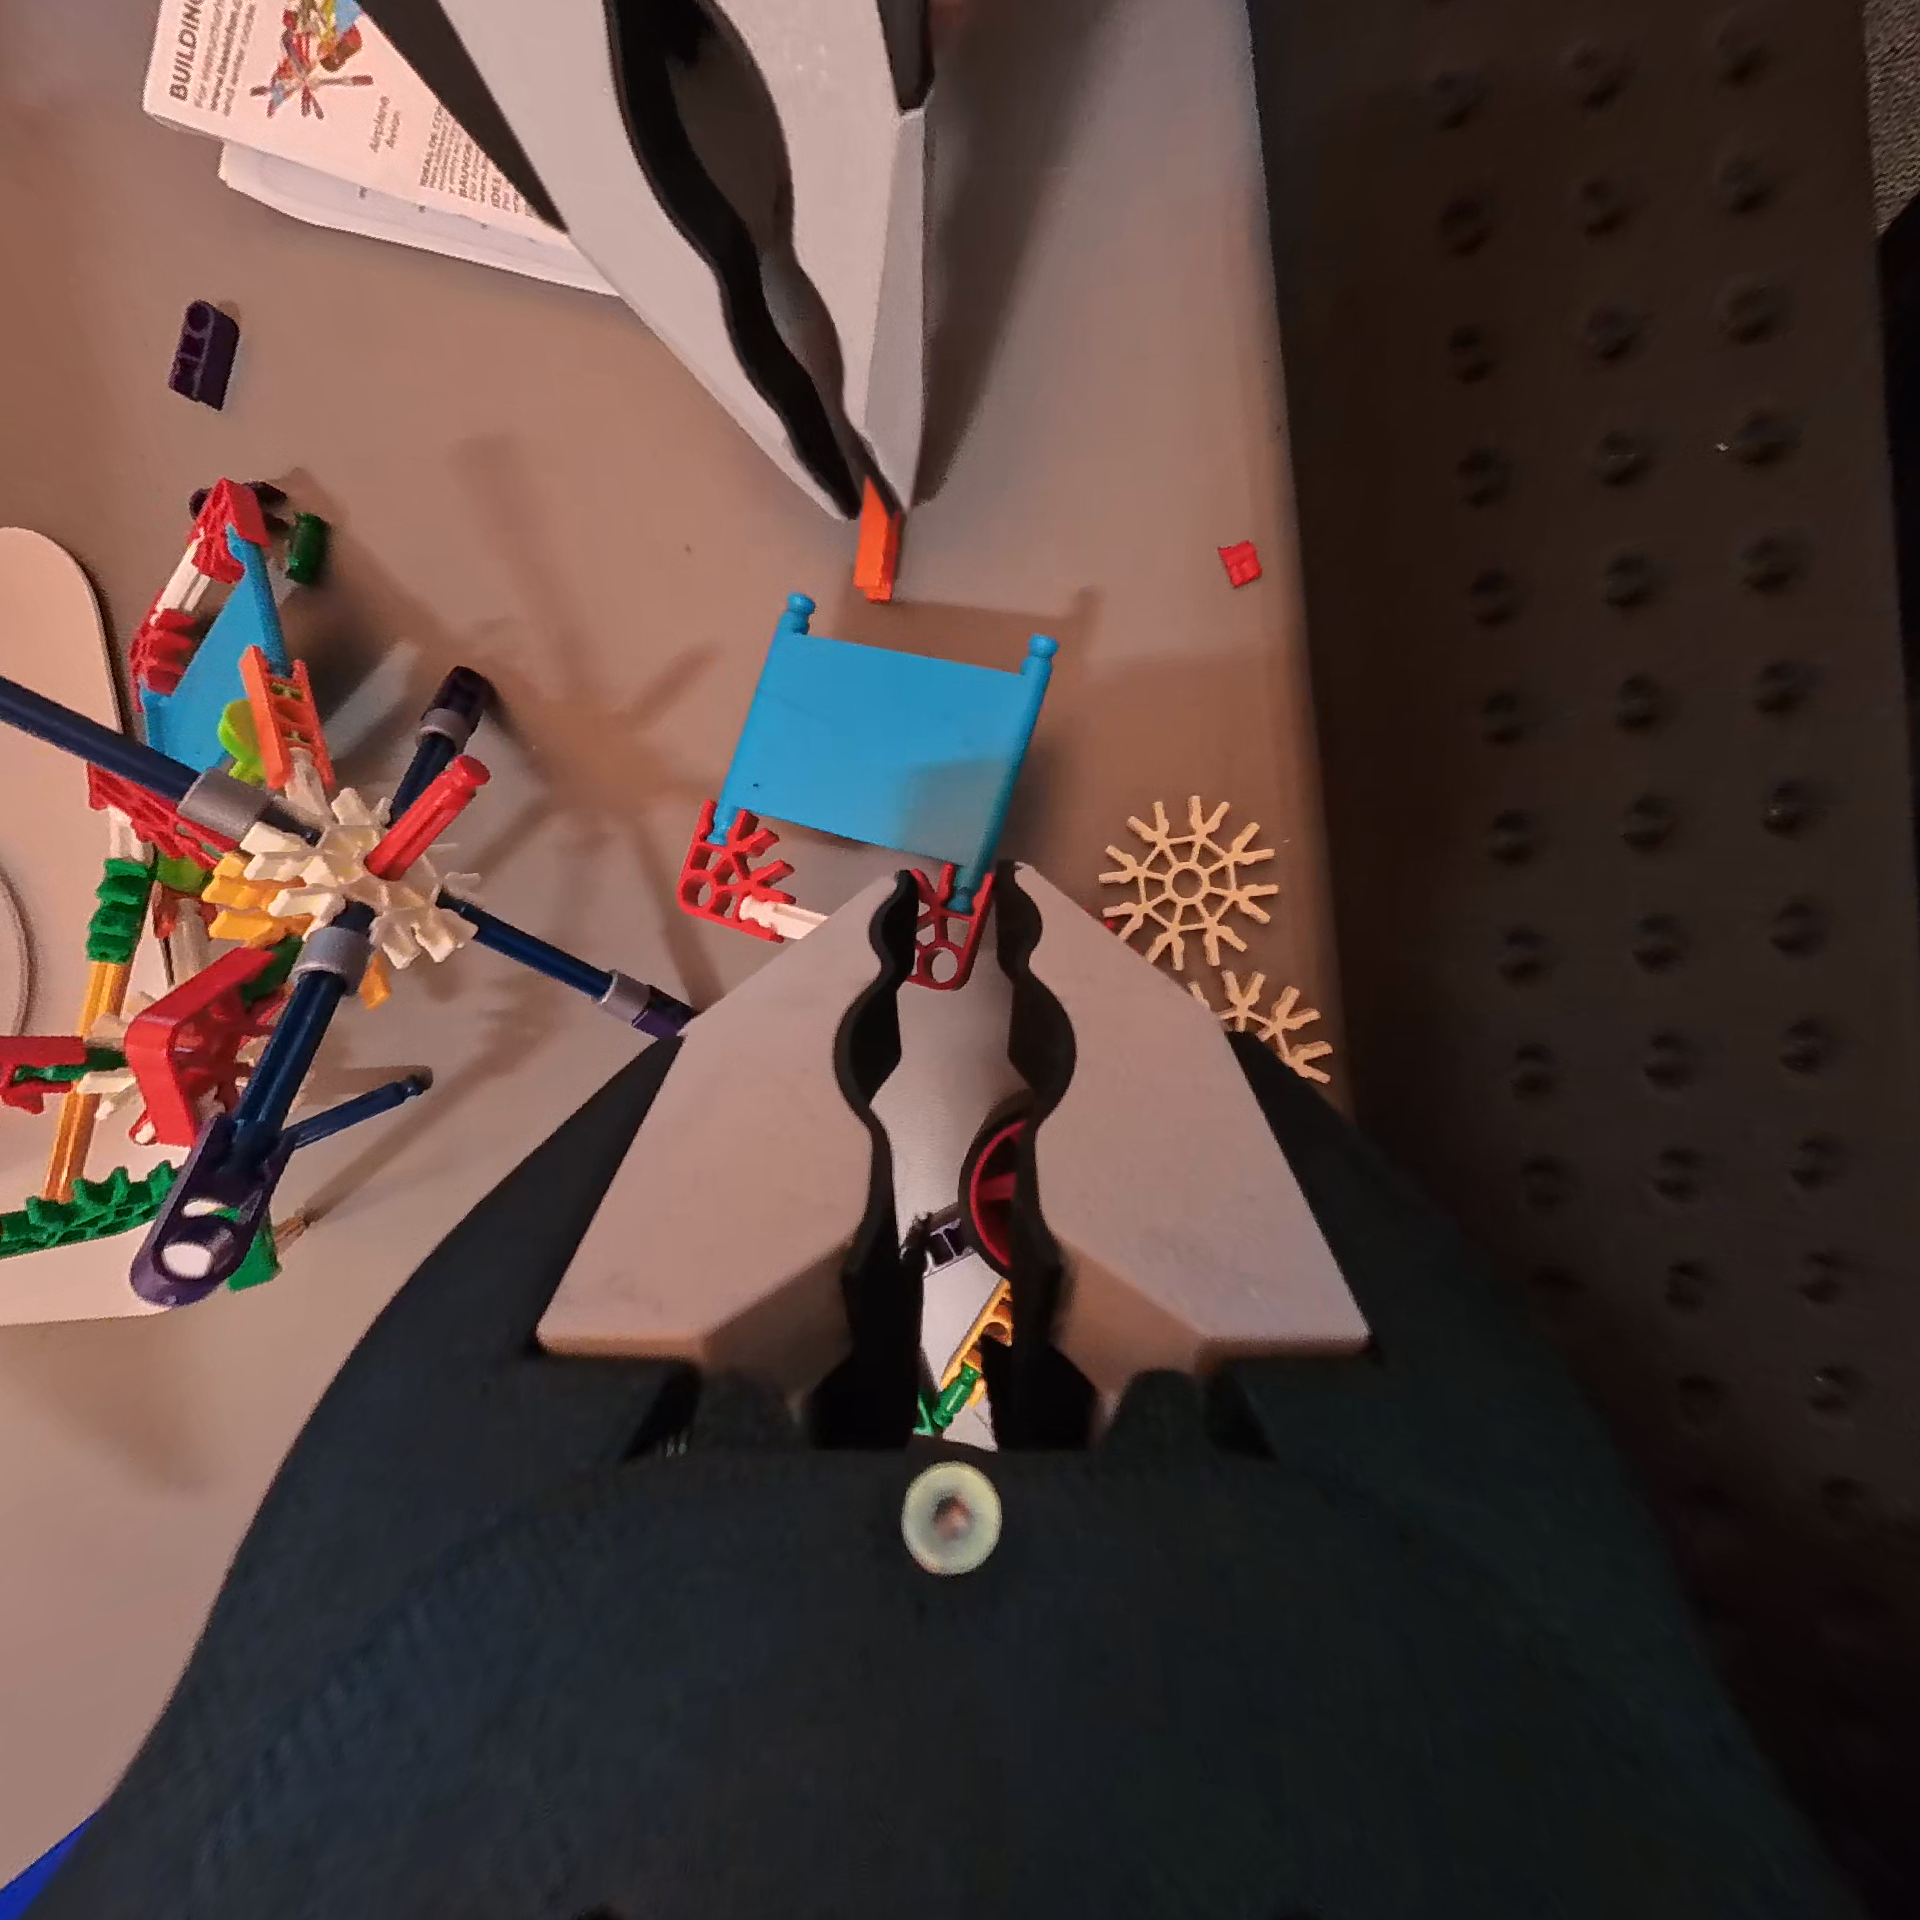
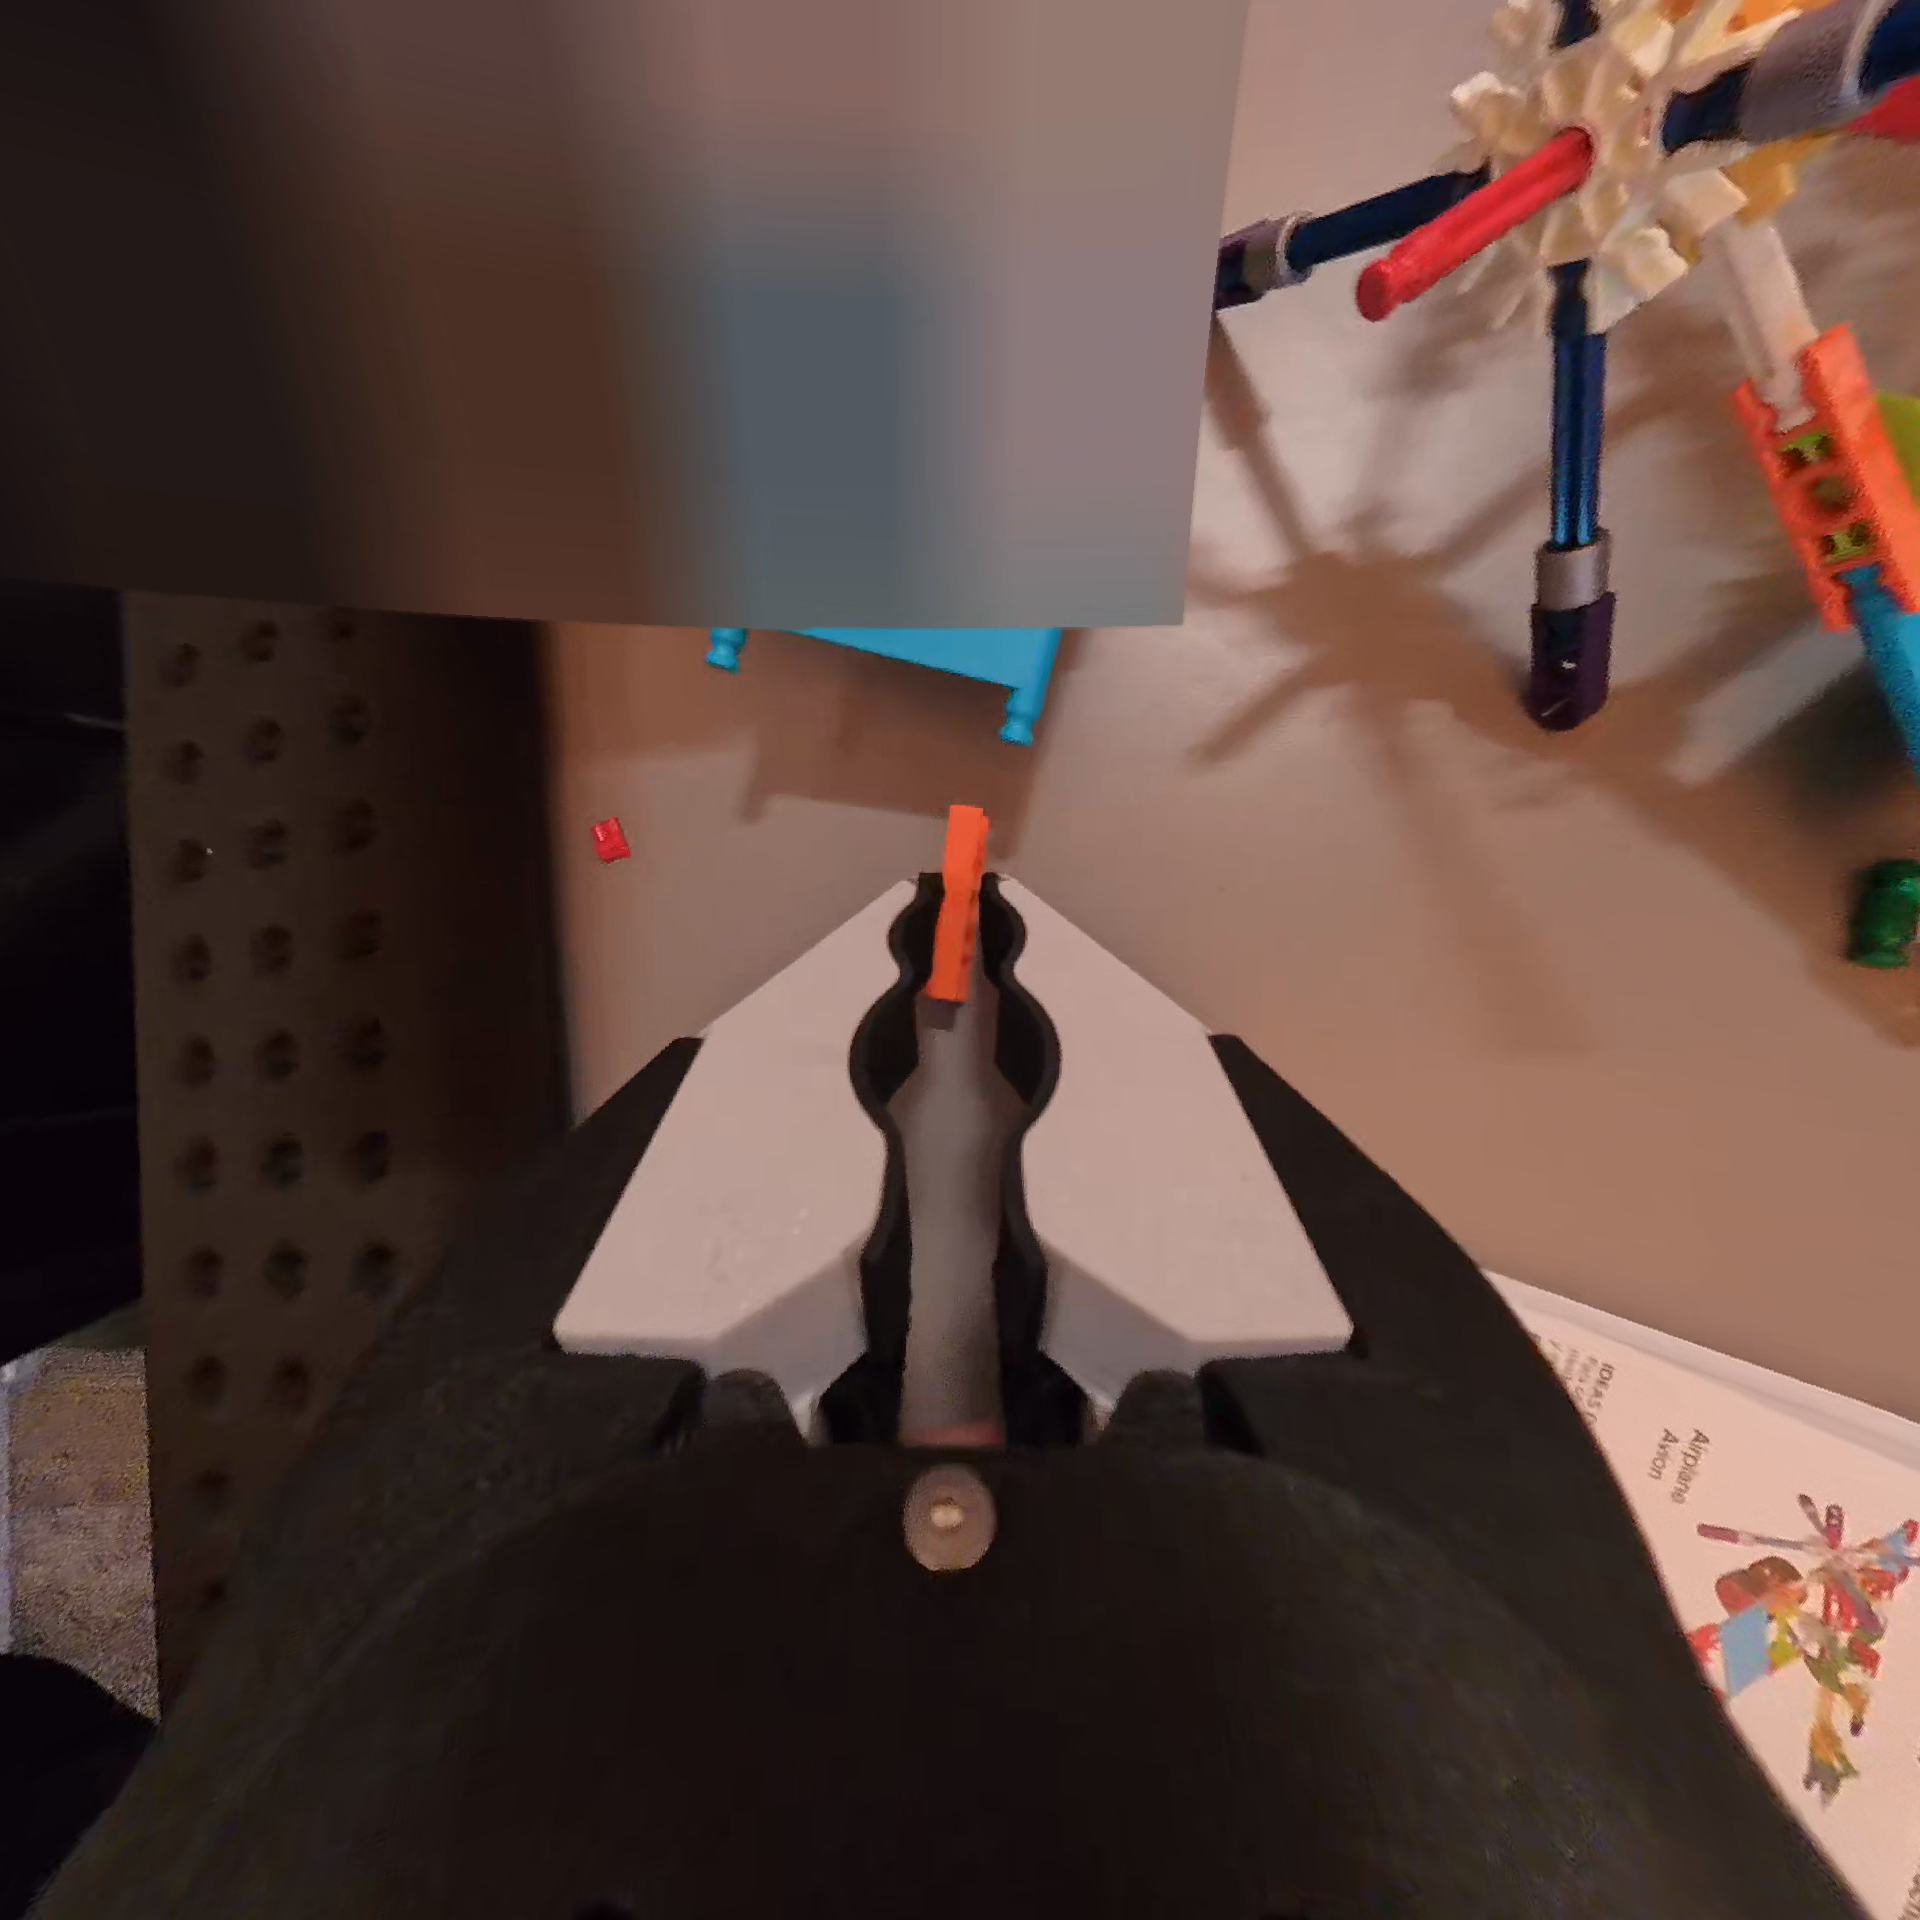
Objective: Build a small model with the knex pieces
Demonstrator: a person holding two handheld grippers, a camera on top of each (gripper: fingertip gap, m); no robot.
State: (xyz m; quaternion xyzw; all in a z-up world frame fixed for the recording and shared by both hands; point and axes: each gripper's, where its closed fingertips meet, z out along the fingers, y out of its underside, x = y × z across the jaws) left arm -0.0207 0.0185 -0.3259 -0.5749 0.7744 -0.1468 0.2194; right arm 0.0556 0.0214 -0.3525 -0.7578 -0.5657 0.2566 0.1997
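Observation:
My left gripper (image 1: 948, 883) is shut on a red connector (image 1: 943, 940) at the near right corner of a blue panel (image 1: 878, 743). A second red connector (image 1: 732, 873) with a white rod sits on the panel's near left corner. My right gripper (image 2: 958, 883) is shut on a small orange connector (image 2: 958, 914) and holds it just short of the panel's far edge (image 2: 935, 652). In the left wrist view the right gripper (image 1: 883, 504) comes in from the top with the orange piece (image 1: 876, 553) at its tip.
A colourful rod-and-connector model (image 1: 260, 862) stands to the left on a white board; it also shows in the right wrist view (image 2: 1600, 197). Two tan snowflake connectors (image 1: 1190, 883) lie right of the panel. A small red piece (image 1: 1238, 564), a purple piece (image 1: 203, 353), a green piece (image 2: 1883, 914) and an instruction sheet (image 1: 343, 125) lie around. A dark pegboard surface (image 1: 1621, 727) borders the table's right edge. One gripper's finger ends stand about 9 cm off the other's. The small red piece (image 1: 1238, 564) lies around 8 cm away from my right fingertips. The right camera catches it too, in the right wrist view (image 2: 615, 837).

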